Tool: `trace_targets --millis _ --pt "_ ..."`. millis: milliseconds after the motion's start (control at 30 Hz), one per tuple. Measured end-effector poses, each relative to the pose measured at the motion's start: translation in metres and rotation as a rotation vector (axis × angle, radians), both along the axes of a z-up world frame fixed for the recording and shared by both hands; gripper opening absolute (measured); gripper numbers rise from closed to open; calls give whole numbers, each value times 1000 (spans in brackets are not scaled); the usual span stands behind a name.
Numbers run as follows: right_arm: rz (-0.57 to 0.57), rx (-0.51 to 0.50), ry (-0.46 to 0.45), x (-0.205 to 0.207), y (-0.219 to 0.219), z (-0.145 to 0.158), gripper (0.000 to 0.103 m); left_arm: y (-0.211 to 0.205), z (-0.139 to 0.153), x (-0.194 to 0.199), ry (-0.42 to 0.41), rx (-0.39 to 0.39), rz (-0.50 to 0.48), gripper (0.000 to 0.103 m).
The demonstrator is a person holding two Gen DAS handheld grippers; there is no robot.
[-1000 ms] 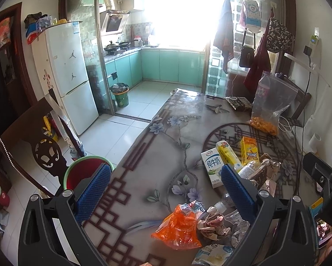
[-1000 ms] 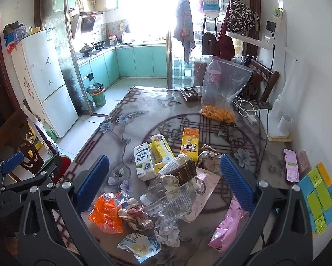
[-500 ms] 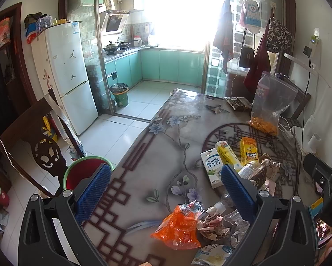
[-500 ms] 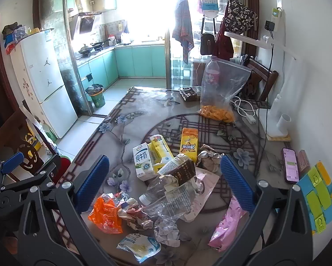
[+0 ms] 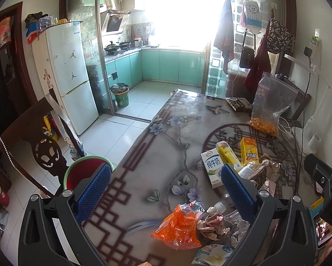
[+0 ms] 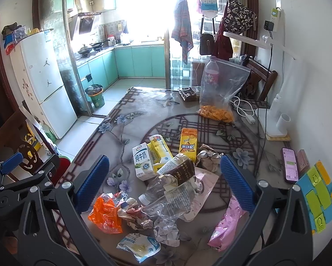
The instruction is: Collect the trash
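Both tongs, left gripper (image 5: 166, 190) and right gripper (image 6: 163, 181), gape wide and empty | nothing has shifted over the last second, so I judge collecting not begun | trash pile (image 6: 166, 190) lies on table (image 5: 166, 133) under right | phone (image 6: 289, 164) near; red bin (image 5: 86, 170) beside table.

Table (image 6: 130, 110): patterned cloth, floral and lattice print, under a glossy clear cover. Near centre, a loose heap lies on it: white milk carton (image 6: 142, 158) beside a yellow carton (image 6: 160, 149), orange juice box (image 6: 188, 143) just behind, clear plastic bottle (image 6: 163, 190) on its side, crumpled paper (image 6: 207, 157), orange wrapper (image 6: 105, 212) near left, pink bag (image 6: 227, 223) near right. Far right stands a clear zip bag (image 6: 221, 90) with orange snacks; a phone (image 6: 289, 165) lies at the right edge.
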State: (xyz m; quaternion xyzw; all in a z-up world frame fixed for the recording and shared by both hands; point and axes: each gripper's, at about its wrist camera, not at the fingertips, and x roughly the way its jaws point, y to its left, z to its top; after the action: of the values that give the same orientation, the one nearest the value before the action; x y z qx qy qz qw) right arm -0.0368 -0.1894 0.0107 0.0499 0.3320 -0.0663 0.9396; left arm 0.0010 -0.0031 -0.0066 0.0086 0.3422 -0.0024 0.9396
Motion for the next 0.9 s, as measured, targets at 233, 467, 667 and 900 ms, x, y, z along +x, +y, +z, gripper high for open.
trace_targets --millis 233,467,667,900 --pt "1 1 3 0 0 -1 99 1 0 0 2 -5 -5 95" --pt "-6 4 6 -4 -3 -1 99 1 0 -2 7 -14 -6 95" --pt "-6 3 8 -4 -3 -2 99 -1 -1 -3 11 -18 -9 95" --pt "-2 0 14 -5 -1 -2 99 -1 -1 -3 13 -24 -10 95"
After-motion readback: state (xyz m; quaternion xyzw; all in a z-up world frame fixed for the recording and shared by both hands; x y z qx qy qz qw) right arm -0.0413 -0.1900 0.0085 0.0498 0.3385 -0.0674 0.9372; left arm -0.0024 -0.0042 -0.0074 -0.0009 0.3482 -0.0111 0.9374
